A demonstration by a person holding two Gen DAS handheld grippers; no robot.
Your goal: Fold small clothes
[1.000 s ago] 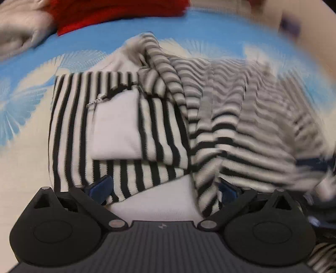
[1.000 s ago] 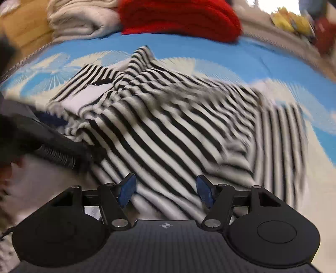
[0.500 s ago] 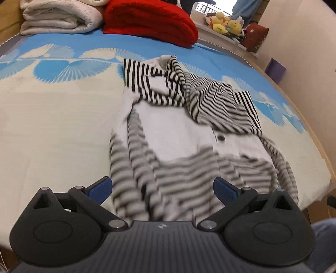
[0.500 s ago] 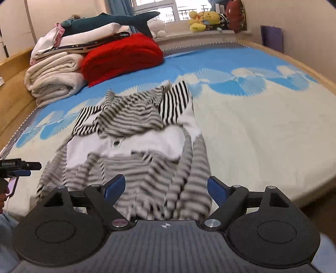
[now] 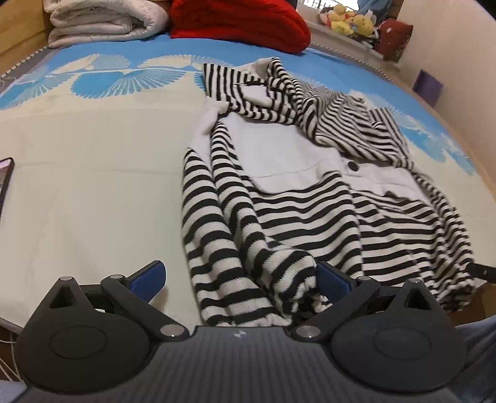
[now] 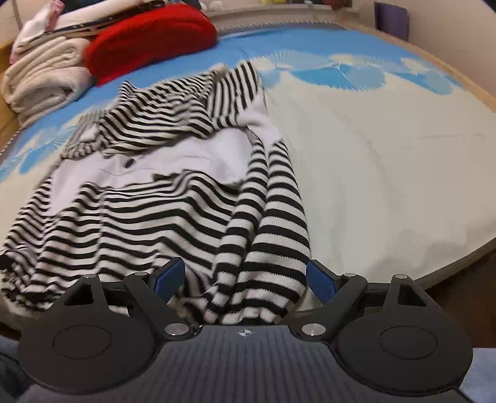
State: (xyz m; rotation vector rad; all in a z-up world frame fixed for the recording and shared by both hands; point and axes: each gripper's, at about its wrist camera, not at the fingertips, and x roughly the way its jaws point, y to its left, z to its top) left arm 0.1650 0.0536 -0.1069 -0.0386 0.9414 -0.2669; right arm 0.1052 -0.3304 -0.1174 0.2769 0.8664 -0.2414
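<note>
A black-and-white striped top (image 5: 310, 214) with a plain white chest panel and one dark button lies spread on the bed, its hood end crumpled at the far side. Its left sleeve (image 5: 217, 217) runs down to the near edge, and its cuff lies between the wide-apart fingers of my left gripper (image 5: 240, 279), which is open. In the right wrist view the same top (image 6: 139, 217) fills the left half. Its other sleeve (image 6: 272, 223) ends between the spread blue pads (image 6: 321, 279) of my right gripper (image 6: 245, 277), also open and not pressing on the cloth.
Folded white bedding (image 5: 105, 21) and a red blanket (image 5: 241, 21) are stacked at the head of the bed, with plush toys (image 5: 350, 21) on the sill behind. A dark flat device (image 5: 4, 179) lies at the left edge. The bed's wooden edge (image 6: 465, 248) curves close on the right.
Both grippers have drawn back from close over the top toward the near edge of the bed. The top now lies stretched out lengthwise, and the right jaws stand wider.
</note>
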